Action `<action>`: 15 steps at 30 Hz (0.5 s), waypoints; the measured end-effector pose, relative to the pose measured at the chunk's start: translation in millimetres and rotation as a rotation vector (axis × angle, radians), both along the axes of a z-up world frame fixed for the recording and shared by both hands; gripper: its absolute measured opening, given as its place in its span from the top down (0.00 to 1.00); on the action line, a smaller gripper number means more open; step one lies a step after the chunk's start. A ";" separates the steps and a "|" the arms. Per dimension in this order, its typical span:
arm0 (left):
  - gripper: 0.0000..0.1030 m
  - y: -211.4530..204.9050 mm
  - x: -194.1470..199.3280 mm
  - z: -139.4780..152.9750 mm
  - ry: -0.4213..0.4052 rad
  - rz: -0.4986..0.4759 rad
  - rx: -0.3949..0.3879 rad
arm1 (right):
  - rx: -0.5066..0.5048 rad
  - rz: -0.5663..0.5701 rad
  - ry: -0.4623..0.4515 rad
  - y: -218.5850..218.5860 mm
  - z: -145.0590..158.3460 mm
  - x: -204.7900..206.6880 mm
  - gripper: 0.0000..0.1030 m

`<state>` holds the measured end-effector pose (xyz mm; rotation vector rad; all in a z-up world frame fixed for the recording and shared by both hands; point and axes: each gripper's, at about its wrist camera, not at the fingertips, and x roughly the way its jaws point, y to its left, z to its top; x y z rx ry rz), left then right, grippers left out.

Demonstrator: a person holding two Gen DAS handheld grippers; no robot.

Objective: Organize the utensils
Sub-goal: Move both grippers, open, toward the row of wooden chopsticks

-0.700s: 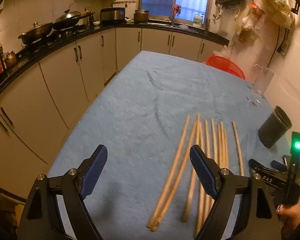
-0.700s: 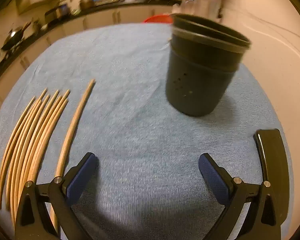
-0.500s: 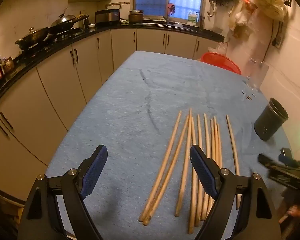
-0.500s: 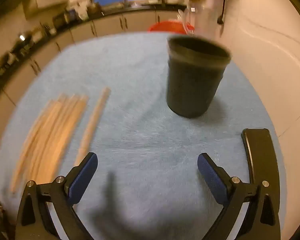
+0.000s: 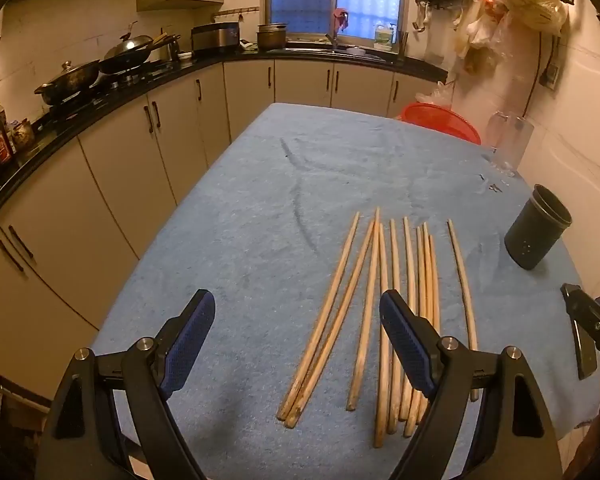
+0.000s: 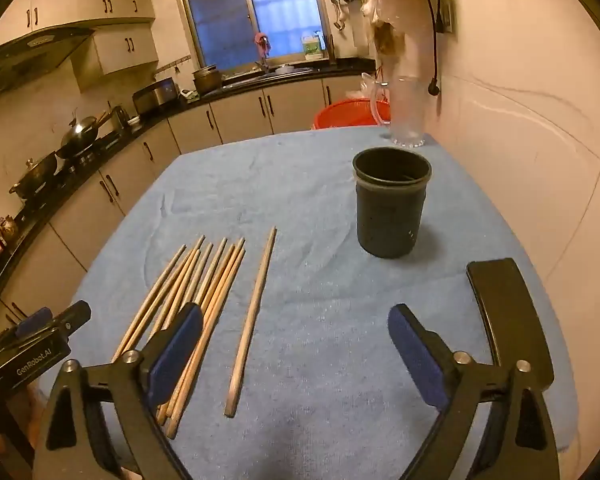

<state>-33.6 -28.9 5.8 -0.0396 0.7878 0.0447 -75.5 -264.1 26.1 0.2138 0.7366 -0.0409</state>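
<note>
Several wooden chopsticks (image 5: 384,312) lie side by side on the blue cloth (image 5: 260,220), with one chopstick (image 5: 462,280) set apart to their right; they also show in the right wrist view (image 6: 204,296), with the lone chopstick (image 6: 252,320) beside them. A black holder cup (image 5: 538,234) stands upright at the right; it also shows in the right wrist view (image 6: 390,204). My left gripper (image 5: 296,336) is open and empty above the near ends of the chopsticks. My right gripper (image 6: 296,348) is open and empty, well short of the cup.
A clear glass jar (image 6: 406,116) and a red basket (image 6: 352,114) stand at the table's far right. Small metal bits (image 5: 494,184) lie near the wall. The wall runs along the right edge, kitchen cabinets (image 5: 140,152) along the left.
Both grippers have pulled back and risen. The cup and chopsticks look smaller and farther away. Both grippers stay open and nothing on the table has moved.
</note>
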 end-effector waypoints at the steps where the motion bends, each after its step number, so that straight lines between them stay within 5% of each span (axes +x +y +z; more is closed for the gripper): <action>1: 0.19 1.1 -1.1 -0.2 -0.004 0.004 0.001 | -0.016 -0.009 -0.003 4.0 -0.6 -2.3 0.08; 15: 0.19 11.2 -14.1 -6.0 -0.024 0.027 0.008 | -0.107 0.061 -0.040 37.5 -3.4 -9.6 0.07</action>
